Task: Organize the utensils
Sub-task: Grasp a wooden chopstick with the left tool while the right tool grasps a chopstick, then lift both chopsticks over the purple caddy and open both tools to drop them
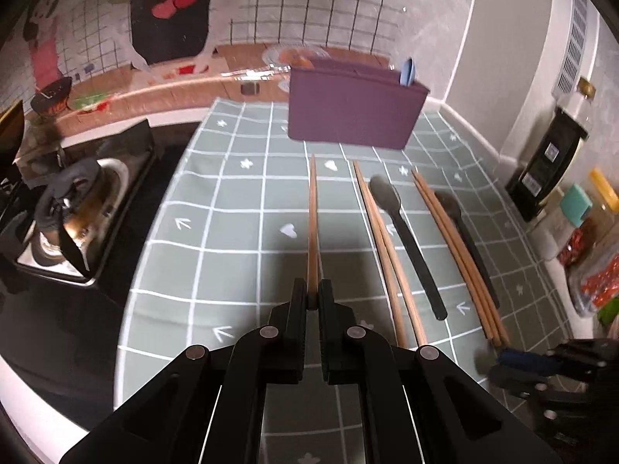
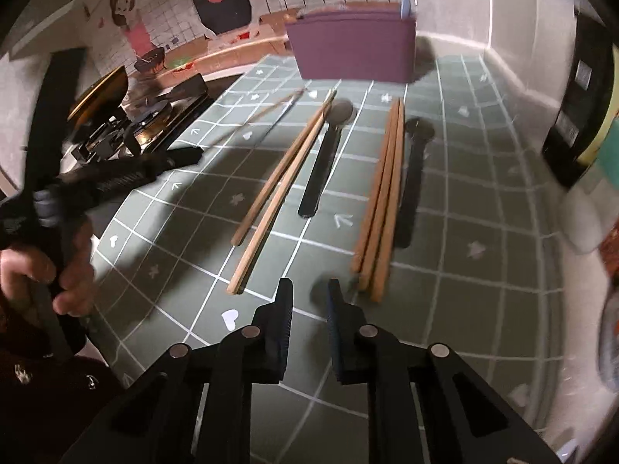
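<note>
My left gripper point(image 1: 313, 297) is shut on a pair of wooden chopsticks point(image 1: 312, 212), which is lifted above the green checked cloth and points toward the purple box point(image 1: 356, 112). A blue spoon point(image 1: 408, 70) stands in that box. On the cloth lie another chopstick pair point(image 2: 278, 193), a black spoon point(image 2: 323, 158), a bundle of three chopsticks point(image 2: 381, 201) and a second black spoon point(image 2: 416, 170). My right gripper point(image 2: 309, 294) is open with nothing between its fingers, just short of the near ends of the bundle. The left gripper point(image 2: 189, 158) shows at the left, held by a hand point(image 2: 58, 270).
A gas stove point(image 1: 77, 208) sits left of the cloth on a dark counter. Bottles and jars point(image 1: 549, 170) crowd the right wall. The purple box point(image 2: 352, 50) stands at the far end of the cloth point(image 2: 483, 193), near the tiled wall.
</note>
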Demonstrator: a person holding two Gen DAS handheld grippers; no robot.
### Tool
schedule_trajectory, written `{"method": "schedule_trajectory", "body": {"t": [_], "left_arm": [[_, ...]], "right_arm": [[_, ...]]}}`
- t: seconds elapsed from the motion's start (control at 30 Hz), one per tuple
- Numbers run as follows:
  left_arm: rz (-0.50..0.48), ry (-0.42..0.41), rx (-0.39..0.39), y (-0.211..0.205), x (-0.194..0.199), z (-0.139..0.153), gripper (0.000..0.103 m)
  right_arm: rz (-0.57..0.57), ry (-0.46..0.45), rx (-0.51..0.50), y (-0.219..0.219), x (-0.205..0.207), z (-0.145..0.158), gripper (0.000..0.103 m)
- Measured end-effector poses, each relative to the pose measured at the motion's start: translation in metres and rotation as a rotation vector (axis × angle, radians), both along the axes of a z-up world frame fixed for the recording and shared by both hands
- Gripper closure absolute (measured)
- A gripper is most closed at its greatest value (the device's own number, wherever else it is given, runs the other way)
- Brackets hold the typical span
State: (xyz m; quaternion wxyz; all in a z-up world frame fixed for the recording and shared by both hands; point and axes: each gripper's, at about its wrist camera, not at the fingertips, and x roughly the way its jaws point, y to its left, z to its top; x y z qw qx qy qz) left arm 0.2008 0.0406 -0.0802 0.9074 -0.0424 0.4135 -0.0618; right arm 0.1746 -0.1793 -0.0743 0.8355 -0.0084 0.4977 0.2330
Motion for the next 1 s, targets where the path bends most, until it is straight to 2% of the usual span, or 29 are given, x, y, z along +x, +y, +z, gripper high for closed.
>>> {"method": "schedule_trajectory", "body": {"t": [0.13,0.27,0.43,0.53,0.63,0.73,1.0], "left_arm": [[0.008,-0.009,-0.015,0.011,-0.006,0.007,0.097],[0.013,-0.024,-0.004,0.018,-0.012,0.010,0.097],[0.020,-0.041,0.008,0.027,-0.017,0.014,0.097],[0.025,-0.056,0.011,0.033,-0.020,0.019,0.097],[0.034,-0.078,0.024,0.036,-0.021,0.025,0.097],[0.033,-0.104,0.029,0.038,-0.020,0.035,0.097],[0.014,-0.199,0.008,0.043,-0.014,0.078,0.097]], "right_arm": [[-0.057,0.020,-0.042,-0.001,0.008,-0.010,0.087],[-0.103,-0.008,-0.083,-0.003,0.015,-0.012,0.087],[-0.103,-0.063,-0.158,0.009,0.019,-0.014,0.087],[-0.098,-0.098,-0.213,0.017,0.020,-0.015,0.094],[-0.095,-0.118,-0.233,0.020,0.023,-0.013,0.096],[-0.095,-0.169,-0.252,0.021,0.023,-0.001,0.097],[-0.126,-0.294,-0.214,0.018,0.028,0.061,0.097]]}}
